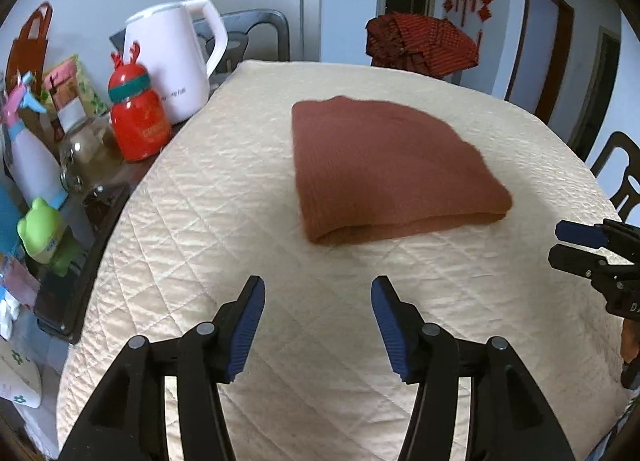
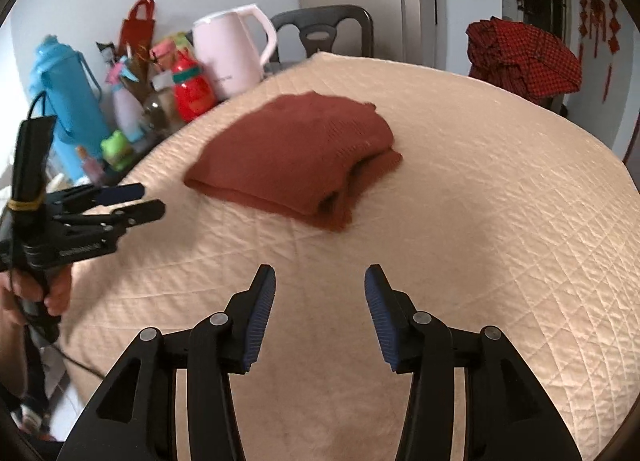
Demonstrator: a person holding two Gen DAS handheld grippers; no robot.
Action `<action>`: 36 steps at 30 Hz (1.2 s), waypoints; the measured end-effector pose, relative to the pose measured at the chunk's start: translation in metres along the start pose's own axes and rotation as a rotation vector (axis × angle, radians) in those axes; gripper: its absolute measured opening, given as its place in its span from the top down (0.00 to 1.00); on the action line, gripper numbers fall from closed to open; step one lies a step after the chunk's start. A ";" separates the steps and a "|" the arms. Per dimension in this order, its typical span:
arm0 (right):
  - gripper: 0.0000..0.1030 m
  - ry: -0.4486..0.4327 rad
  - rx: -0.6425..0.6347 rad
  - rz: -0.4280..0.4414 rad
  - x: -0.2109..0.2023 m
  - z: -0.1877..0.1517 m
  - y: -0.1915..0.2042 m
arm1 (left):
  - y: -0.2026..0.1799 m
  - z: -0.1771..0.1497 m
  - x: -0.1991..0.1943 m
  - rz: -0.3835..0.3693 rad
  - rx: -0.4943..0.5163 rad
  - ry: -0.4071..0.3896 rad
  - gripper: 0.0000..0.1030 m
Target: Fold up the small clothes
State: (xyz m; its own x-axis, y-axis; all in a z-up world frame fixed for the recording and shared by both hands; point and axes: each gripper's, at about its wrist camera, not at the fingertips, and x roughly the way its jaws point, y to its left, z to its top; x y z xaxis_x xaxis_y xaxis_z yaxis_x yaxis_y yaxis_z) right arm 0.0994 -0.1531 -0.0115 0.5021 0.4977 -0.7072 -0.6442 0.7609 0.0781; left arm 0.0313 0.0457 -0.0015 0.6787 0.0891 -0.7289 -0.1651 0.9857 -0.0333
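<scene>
With the rust-brown garment [image 1: 392, 169] lying folded mid-quilt [image 1: 200, 221], apparently at the finishing step; left gripper [image 1: 318, 293] and right gripper [image 2: 320, 281] both agape, empty, short of it; next, probably tidying edges

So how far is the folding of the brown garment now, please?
The brown garment already lies folded in a compact stack on the quilted cover. Nothing is in hand: the left tool and right tool are both open and short of it. For this piece, little looks left. A red checked cloth hangs behind the table, unfolded.
</scene>
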 end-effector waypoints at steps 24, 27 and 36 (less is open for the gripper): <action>0.54 0.086 -0.039 -0.050 0.030 0.001 -0.001 | 0.000 0.001 0.023 0.011 0.026 0.053 0.40; 0.53 0.087 -0.047 -0.061 0.031 0.001 0.001 | 0.001 0.001 0.025 0.005 0.030 0.056 0.38; 0.53 0.088 -0.041 -0.055 0.031 0.001 -0.001 | 0.000 0.001 0.027 -0.005 0.033 0.059 0.34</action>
State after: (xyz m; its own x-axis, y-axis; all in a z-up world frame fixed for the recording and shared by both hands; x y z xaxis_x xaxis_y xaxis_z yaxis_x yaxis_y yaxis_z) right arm 0.1163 -0.1386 -0.0329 0.4863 0.4160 -0.7684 -0.6408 0.7677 0.0101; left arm 0.0505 0.0484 -0.0201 0.6361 0.0764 -0.7678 -0.1377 0.9903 -0.0156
